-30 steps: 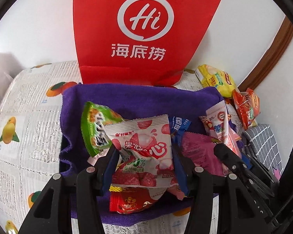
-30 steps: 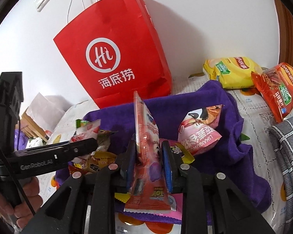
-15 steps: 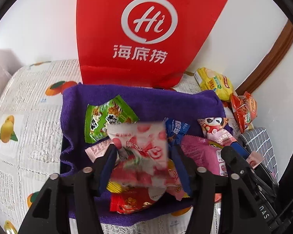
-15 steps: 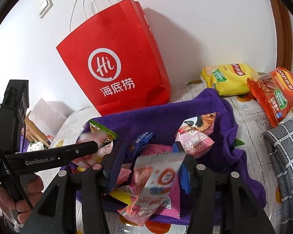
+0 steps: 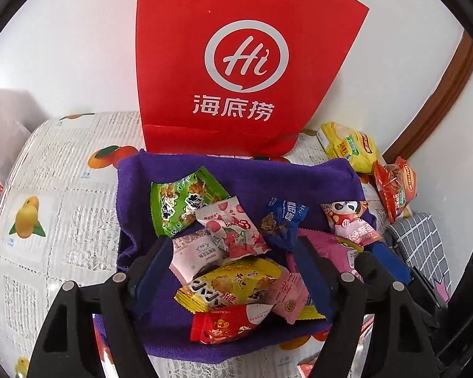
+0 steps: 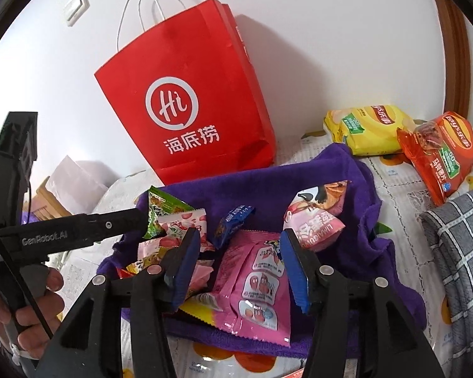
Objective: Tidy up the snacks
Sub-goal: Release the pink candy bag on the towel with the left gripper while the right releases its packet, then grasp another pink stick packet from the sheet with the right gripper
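Purple cloth [image 5: 236, 173] lines the bin where the snacks sit, and its folded rim stands up on all sides. I see my left gripper [image 5: 233, 261] over the near end of the pile. Its jaws are opening, and they are wide now. Packs lie under the gap but no pad presses on one. The white strawberry pack [image 5: 233, 230] lies on the pile, just past the gap, touching the green pack [image 5: 183, 201] and a blue pack [image 5: 283, 220].

My right gripper [image 6: 239, 249] has its jaws partly apart. The long pink pack [image 6: 255, 283] lies flat under them, and its near end pokes over the front rim. I think the pads are clear of it, but the view is tight there. A panda pack [image 6: 315, 220] leans on the right wall of the cloth.

The red bag [image 6: 192, 100] stands against the back rim, so there is little room behind. Bare tablecloth [image 5: 47, 189] on the left gives more room. On the right, a yellow chip bag [image 6: 369, 129] and an orange one [image 6: 441, 154] lie close to the rim, with a grey checked cloth [image 6: 457, 252] near them.

The black gripper arms hide the front rim. The left gripper's far body covers part of the pile in the right view, and a hand [image 6: 31, 308] holding it is cut off at the edge.
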`<move>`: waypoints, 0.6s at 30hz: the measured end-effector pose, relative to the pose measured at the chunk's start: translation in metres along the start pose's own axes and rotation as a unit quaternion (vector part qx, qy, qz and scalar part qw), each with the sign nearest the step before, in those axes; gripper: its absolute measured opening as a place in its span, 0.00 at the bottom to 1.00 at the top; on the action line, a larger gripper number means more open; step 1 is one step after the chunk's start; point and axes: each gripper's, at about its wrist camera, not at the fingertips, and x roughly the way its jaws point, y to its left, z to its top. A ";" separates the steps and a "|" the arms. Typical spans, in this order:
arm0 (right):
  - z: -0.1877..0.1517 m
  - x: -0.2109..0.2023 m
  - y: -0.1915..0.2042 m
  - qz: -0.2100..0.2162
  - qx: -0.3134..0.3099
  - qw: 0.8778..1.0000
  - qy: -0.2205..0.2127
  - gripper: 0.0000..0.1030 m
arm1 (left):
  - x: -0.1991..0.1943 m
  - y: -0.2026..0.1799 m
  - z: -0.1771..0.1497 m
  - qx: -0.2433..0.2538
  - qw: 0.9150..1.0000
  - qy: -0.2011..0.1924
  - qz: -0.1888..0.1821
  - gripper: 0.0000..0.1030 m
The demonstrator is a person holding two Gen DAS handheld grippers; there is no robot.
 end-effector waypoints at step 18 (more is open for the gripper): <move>-0.101 -0.059 -0.031 -0.051 0.101 0.990 0.083 0.51 | -0.018 0.000 0.002 -0.009 0.999 0.011 -0.034 0.75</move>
